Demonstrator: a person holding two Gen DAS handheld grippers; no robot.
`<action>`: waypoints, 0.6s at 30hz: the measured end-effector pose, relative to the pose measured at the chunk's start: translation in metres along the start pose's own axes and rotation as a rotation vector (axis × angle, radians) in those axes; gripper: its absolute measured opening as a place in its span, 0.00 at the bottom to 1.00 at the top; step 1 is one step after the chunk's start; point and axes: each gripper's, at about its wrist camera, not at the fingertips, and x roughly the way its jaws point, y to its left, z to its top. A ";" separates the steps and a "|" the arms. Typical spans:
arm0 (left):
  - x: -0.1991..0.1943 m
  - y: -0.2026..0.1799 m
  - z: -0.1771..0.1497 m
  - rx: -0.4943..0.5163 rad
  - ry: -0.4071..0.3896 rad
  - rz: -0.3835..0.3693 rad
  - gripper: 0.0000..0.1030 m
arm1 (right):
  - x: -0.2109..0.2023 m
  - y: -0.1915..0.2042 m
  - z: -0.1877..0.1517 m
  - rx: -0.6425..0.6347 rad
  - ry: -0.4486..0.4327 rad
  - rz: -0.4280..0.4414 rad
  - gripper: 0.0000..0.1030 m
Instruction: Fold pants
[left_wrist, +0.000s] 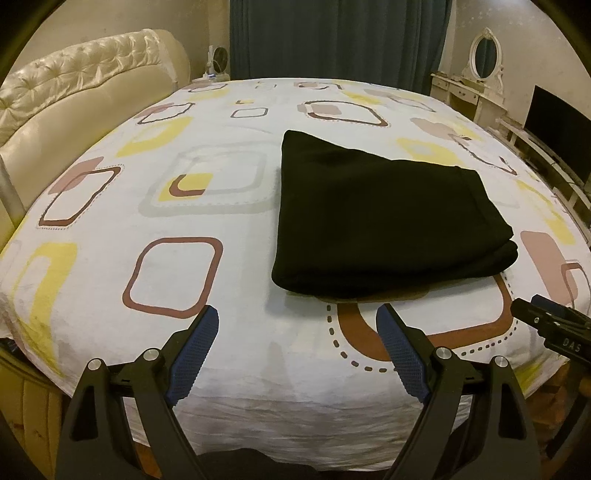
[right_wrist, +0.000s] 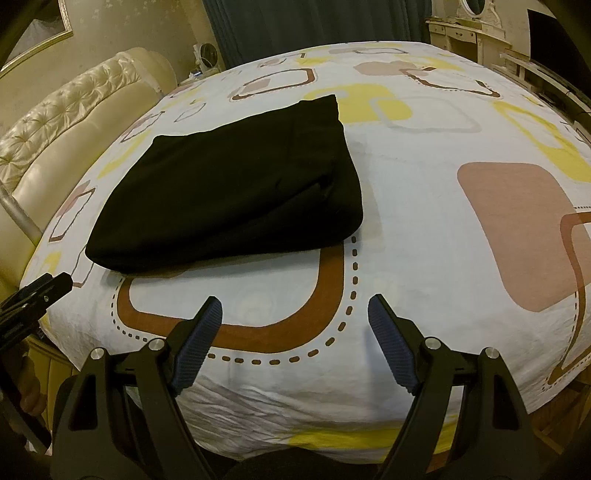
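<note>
On the big bed there was one white sheet with brown, yellow and pink squares on it. It filled most of both views. One cream headboard stood at the left side, and one dark curtain hung behind the bed. One white dresser with a round mirror stood at the far right, next to one dark screen.

One pair of black pants lay flat on the sheet, a little way in from the near edge. In the left view they were right of the middle, and in the right view they were left of the middle. They were already in a neat stack of layers with a thick rounded fold along the near side. The job looked done, or almost done.

The pants looked soft and floppy, and probably not heavy. They would likely bend and sag if lifted by one corner. A good place to hold them would be the two near corners of the thick fold, pinching all the layers at once.

There were two grippers. The left gripper was wide open and held nothing. It hung over the sheet just in front of the pants. The right gripper was wide open too, with nothing between its blue pads. Neither one touched the pants.
</note>
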 end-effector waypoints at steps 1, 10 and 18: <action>0.000 -0.001 0.000 0.004 0.000 0.002 0.84 | 0.000 0.000 0.000 0.000 0.001 0.000 0.79; -0.002 -0.003 -0.001 0.013 -0.012 0.013 0.84 | 0.002 0.000 -0.001 -0.003 0.006 0.004 0.79; 0.001 -0.007 -0.001 0.039 -0.002 0.026 0.84 | 0.002 0.000 -0.001 -0.004 0.008 0.004 0.79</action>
